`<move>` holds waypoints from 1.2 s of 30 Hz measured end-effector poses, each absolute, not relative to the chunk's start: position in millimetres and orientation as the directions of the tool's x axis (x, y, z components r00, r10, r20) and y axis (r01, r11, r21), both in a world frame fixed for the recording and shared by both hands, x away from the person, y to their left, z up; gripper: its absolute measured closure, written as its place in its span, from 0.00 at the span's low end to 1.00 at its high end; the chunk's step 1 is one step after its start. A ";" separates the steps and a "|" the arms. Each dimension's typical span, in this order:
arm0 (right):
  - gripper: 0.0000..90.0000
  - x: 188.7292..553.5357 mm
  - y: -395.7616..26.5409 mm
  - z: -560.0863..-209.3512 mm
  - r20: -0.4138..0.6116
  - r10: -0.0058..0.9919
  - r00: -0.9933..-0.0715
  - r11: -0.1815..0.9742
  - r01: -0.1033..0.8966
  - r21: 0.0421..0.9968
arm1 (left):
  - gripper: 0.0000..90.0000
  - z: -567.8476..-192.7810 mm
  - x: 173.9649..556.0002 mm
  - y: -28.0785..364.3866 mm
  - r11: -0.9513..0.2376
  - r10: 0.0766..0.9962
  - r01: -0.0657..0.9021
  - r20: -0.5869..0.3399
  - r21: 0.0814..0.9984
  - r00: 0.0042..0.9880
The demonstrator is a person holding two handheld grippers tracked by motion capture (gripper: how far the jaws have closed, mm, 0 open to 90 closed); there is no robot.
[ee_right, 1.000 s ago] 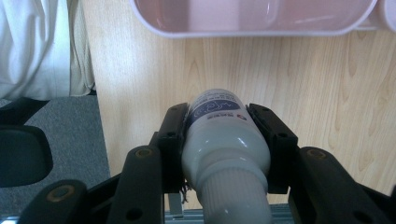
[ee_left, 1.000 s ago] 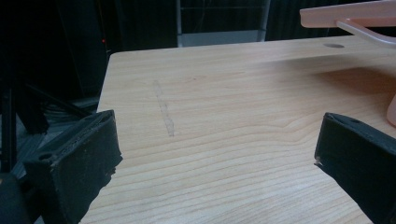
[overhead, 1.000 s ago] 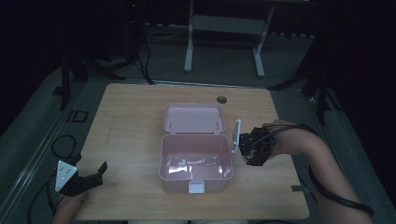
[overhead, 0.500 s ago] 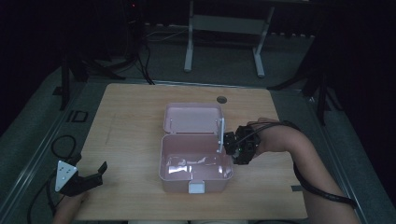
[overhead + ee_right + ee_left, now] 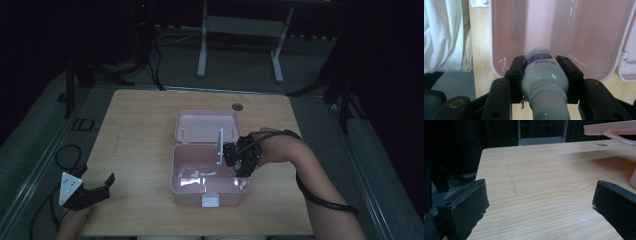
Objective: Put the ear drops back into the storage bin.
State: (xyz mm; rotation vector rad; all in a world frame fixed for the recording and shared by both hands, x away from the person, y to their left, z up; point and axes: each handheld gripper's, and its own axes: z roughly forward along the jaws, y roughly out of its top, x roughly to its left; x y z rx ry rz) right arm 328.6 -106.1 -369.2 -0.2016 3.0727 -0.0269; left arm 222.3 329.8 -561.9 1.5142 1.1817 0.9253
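Observation:
An open pink plastic box [image 5: 173, 172] stands mid-table with its lid [image 5: 205, 125] laid back flat. My right gripper [image 5: 232, 157] hangs over the box's right side, pointing into it. In the right gripper view the right gripper [image 5: 540, 67] is shut on a white bottle [image 5: 544, 85] with a blue label, whose base points into the bare pink box [image 5: 549, 27]. My left gripper [image 5: 106, 184] rests at the table's near left corner, open. In the left gripper view the left gripper [image 5: 540, 200] has nothing between its wide-apart fingers [image 5: 466, 207], and the box edge [image 5: 614, 128] shows at upper right.
A round cable hole [image 5: 237, 106] sits in the tabletop behind the box. A white latch [image 5: 210, 201] is on the box's front. Bare wood [image 5: 135, 135] stretches left of the box. White cloth [image 5: 444, 35] shows beside the table's near edge. Dark stands and cables surround the table.
My right gripper, with the bottle in it, moved left from beside the box to over its right side and sank slightly. The left gripper stayed put.

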 end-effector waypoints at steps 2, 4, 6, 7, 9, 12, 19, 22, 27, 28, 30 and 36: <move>0.66 330.2 -105.8 -373.5 -0.052 -0.135 -0.989 0.991 -0.134 -0.024 | 0.00 -561.8 222.5 329.8 -0.062 0.970 0.237 0.003 0.970 0.242; 0.66 332.0 -105.5 -376.5 -0.045 -0.123 -0.991 0.992 -0.122 -0.019 | 0.00 -561.8 222.5 329.9 -0.063 0.970 0.238 0.004 0.969 0.242; 0.66 333.7 -104.9 -379.2 -0.036 -0.118 -0.992 0.993 -0.118 -0.006 | 0.00 -561.8 222.5 329.8 -0.064 0.970 0.238 0.005 0.969 0.241; 0.66 334.5 -104.2 -381.0 -0.035 -0.118 -0.992 0.993 -0.118 -0.001 | 0.00 -561.8 222.5 329.8 -0.064 0.970 0.238 0.005 0.969 0.241; 0.66 335.2 -102.9 -384.7 -0.030 -0.120 -0.992 0.993 -0.120 -0.002 | 0.00 -561.8 222.4 329.7 -0.064 0.971 0.238 0.005 0.969 0.240; 0.66 336.4 -101.6 -388.7 -0.030 -0.123 -0.992 0.992 -0.122 -0.007 | 0.00 -561.9 222.6 329.7 -0.063 0.971 0.237 0.005 0.969 0.241; 0.66 340.5 -97.3 -403.0 -0.010 -0.112 -0.994 0.994 -0.112 0.009 | 0.00 -561.9 222.6 329.8 -0.063 0.970 0.238 0.004 0.969 0.241; 0.66 342.5 -95.9 -410.8 -0.005 -0.107 -0.994 0.994 -0.107 0.017 | 0.00 -561.9 222.6 329.7 -0.063 0.971 0.238 0.004 0.969 0.241; 0.66 344.0 -95.2 -419.6 -0.001 -0.099 -0.995 0.995 -0.099 0.021 | 0.00 -561.9 222.9 329.3 -0.063 0.971 0.240 0.004 0.969 0.240; 0.66 344.0 -95.3 -421.3 -0.002 -0.099 -0.995 0.995 -0.099 0.026 | 0.00 -561.9 222.9 329.3 -0.063 0.971 0.241 0.004 0.969 0.239; 0.66 343.9 -95.3 -425.0 0.001 -0.098 -0.995 0.995 -0.098 0.032 | 0.00 -561.9 222.8 329.4 -0.063 0.971 0.240 0.003 0.969 0.240; 0.66 344.0 -91.0 -440.6 0.007 -0.100 -0.995 0.995 -0.100 0.006 | 0.00 -561.9 222.8 329.3 -0.064 0.971 0.240 0.005 0.969 0.240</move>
